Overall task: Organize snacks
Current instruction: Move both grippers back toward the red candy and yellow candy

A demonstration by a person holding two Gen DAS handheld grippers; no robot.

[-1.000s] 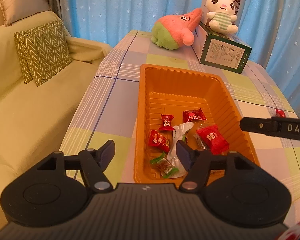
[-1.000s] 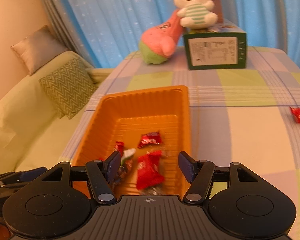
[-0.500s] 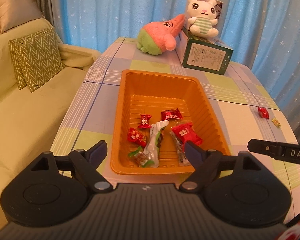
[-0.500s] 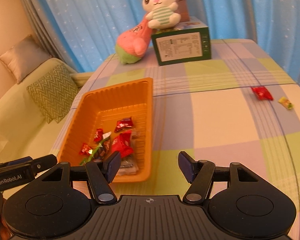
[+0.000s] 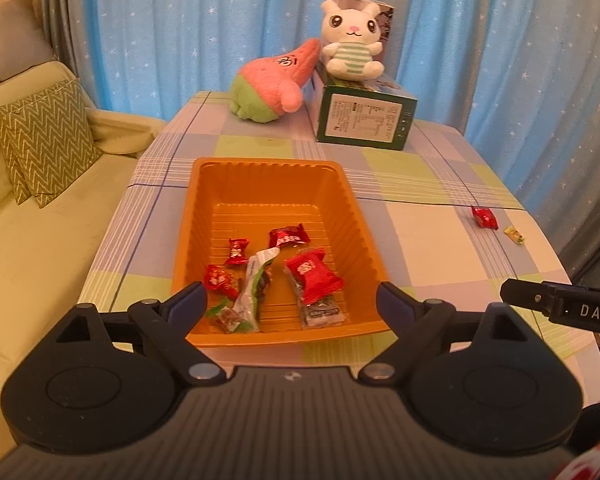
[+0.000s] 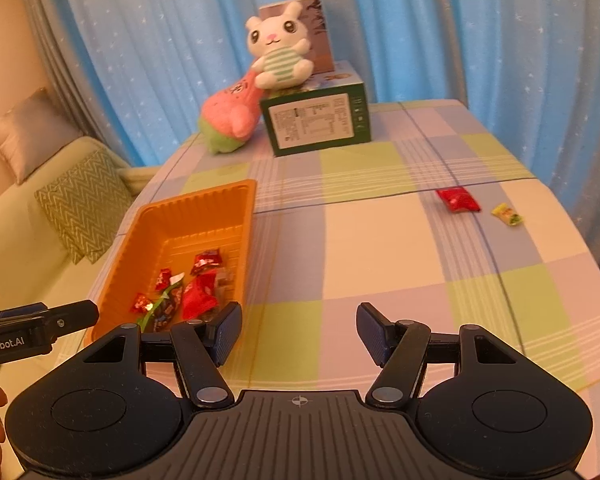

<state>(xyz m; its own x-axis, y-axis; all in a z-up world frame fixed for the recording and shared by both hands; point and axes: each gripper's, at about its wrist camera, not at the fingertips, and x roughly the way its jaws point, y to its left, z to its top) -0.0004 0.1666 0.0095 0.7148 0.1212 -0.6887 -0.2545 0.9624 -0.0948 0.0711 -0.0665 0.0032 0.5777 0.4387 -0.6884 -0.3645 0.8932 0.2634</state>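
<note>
An orange tray (image 5: 268, 180) (image 6: 204, 208) on the checked tablecloth holds several wrapped snacks, mostly red, with a large red packet (image 5: 312, 274) (image 6: 198, 300) near its front. Two snacks lie loose at the table's right: a red packet (image 5: 484, 217) (image 6: 458, 200) and a small yellow candy (image 5: 515, 235) (image 6: 508, 214). My left gripper (image 5: 292, 304) hovers over the tray's near end, its jaws still opening, with nothing held. My right gripper (image 6: 298, 332) stands open over bare cloth right of the tray, nothing between its fingers.
A green box (image 5: 364, 124) (image 6: 320, 124) stands at the back of the table with a white bunny plush (image 5: 350, 40) on top and a pink plush (image 5: 272, 84) beside it. A sofa with a zigzag cushion (image 5: 44, 140) lies left. Blue curtains hang behind.
Both grippers have pulled back and up from the tray, the right one swinging right over the cloth. The left jaws have spread wider. The loose snacks at the right have come into view.
</note>
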